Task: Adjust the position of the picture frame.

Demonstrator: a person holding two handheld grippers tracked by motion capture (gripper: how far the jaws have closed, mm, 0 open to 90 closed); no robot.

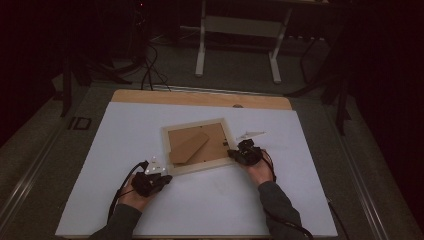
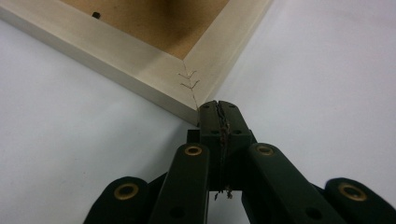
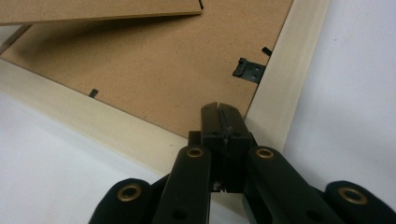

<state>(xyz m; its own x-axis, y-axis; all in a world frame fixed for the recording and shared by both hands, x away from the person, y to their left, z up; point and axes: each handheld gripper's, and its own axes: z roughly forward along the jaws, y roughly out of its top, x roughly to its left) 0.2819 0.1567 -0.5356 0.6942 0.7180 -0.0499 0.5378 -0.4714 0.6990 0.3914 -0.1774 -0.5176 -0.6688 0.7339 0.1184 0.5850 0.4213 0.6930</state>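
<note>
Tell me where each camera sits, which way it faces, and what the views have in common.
High view: above the person's side, looking forward and down on the white table; both forearms, left gripper, right gripper.
Left gripper view: rides the left gripper, jaws shut, at a corner of the picture frame.
Right gripper view: rides the right gripper, shut over the backing board.
All share the frame.

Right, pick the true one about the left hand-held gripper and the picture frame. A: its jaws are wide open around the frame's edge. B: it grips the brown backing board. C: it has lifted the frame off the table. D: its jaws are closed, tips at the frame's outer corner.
D: the left hand-held gripper has its jaws pressed together at the mitred corner of the picture frame, which lies flat on the white table.
</note>
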